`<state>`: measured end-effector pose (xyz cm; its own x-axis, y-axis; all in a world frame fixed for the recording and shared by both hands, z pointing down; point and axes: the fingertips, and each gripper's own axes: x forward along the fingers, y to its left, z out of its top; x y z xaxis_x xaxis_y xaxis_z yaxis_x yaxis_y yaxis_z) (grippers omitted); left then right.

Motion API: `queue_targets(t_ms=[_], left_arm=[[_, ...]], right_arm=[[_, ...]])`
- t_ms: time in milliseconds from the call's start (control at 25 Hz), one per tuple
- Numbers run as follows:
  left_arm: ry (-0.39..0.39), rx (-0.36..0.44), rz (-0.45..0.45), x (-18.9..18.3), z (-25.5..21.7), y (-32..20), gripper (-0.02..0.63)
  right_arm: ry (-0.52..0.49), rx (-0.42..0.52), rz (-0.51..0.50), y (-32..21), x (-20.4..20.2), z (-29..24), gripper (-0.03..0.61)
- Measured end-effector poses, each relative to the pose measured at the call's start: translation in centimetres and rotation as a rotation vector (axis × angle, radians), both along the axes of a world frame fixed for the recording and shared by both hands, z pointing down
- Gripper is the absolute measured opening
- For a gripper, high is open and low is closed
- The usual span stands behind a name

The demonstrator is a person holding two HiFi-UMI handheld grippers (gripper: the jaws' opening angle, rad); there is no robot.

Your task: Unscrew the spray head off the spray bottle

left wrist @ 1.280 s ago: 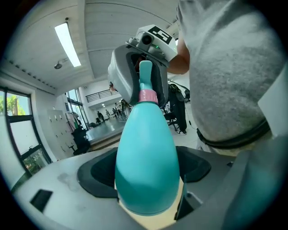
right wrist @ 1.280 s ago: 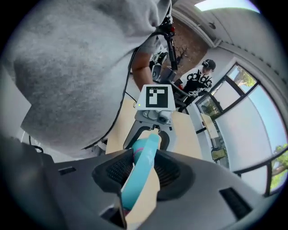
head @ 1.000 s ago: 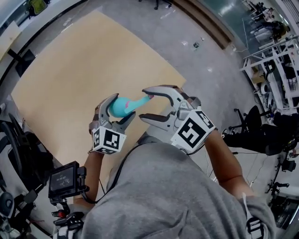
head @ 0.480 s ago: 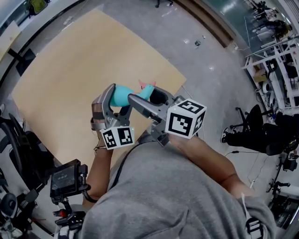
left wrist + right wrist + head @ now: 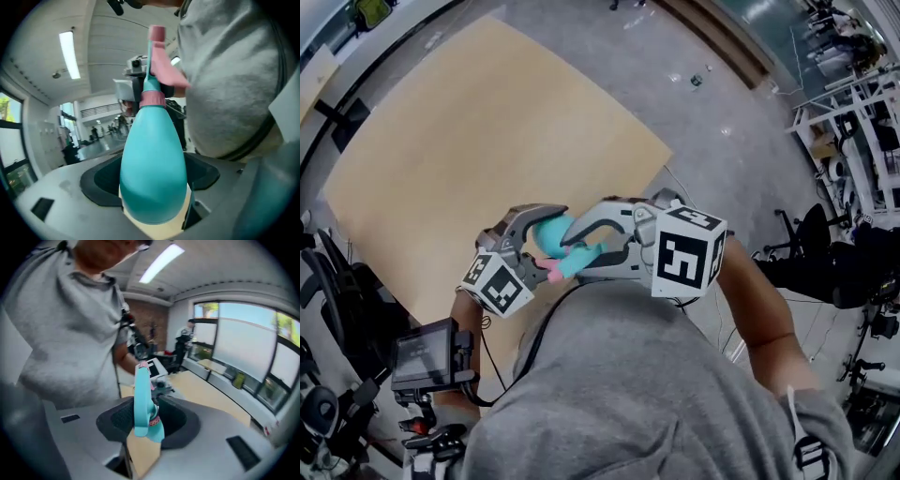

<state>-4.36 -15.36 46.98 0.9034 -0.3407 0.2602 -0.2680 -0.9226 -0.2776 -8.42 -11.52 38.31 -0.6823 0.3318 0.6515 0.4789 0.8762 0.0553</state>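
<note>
Held up clear of the pale tan wooden table (image 5: 469, 141), off its near edge and close against a grey shirt (image 5: 656, 394). Swung round since a second ago: then aimed up and away over the table, now lying with the nozzle end back toward the chest.

In the left tongs (image 5: 546, 236) throughout, clamped on the fat belly of the teal egg-shaped plastic spray bottle (image 5: 152, 164), pads pressed to both flanks. In the right tongs (image 5: 577, 253), just been closing from wide apart and now pinched on the slim teal-and-pink spray head (image 5: 140, 394), pads against it on either side.

Read as a fresh grip for another twist: body braced in one hand, head caught in the other. Not yet parted, and seated on the neck by the look of the left gripper view.

Glossy and smooth on the body, tapering to a narrow neck. Ringed there by a pink screw collar (image 5: 152, 99). Above that, a pink trigger (image 5: 168, 75) jutting sideways and a small pink nozzle tip (image 5: 157, 33). Probably slippery under the pads, so a firm squeeze wanted on the belly.
</note>
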Motion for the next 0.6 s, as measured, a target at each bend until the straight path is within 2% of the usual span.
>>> queue_targets(t_ms=[40,120,160,240,320,400,520,600], left_arm=[[-0.044,-0.002,0.082,0.3,0.2,1.2,0.387],[-0.103,-0.007,0.187,0.8,0.5,2.6,0.387],[-0.116,-0.008,0.206,1.0,0.4,2.7,0.387],[-0.118,-0.001,0.185,1.3,0.4,2.3,0.387],[-0.081,-0.001,0.097,1.4,0.4,0.9,0.387],[-0.021,-0.026,-0.008,1.2,0.5,-0.6,0.387],[0.029,-0.050,-0.141,0.5,0.7,-2.0,0.388],[0.026,-0.029,-0.222,-0.1,0.9,-3.0,0.387]], right_arm=[[0.037,0.022,-0.124,1.3,0.7,0.3,0.133],[0.087,0.020,-0.267,2.6,1.7,0.4,0.133],[0.095,0.009,-0.294,2.8,1.9,0.3,0.133],[0.094,-0.001,-0.284,2.6,1.7,0.1,0.133],[0.077,0.000,-0.189,1.4,1.1,0.1,0.133],[0.045,0.013,-0.032,-0.7,0.6,0.2,0.146],[-0.020,0.025,0.176,-3.7,0.8,0.1,0.226],[-0.082,-0.027,0.303,-4.8,1.7,0.0,0.250]])
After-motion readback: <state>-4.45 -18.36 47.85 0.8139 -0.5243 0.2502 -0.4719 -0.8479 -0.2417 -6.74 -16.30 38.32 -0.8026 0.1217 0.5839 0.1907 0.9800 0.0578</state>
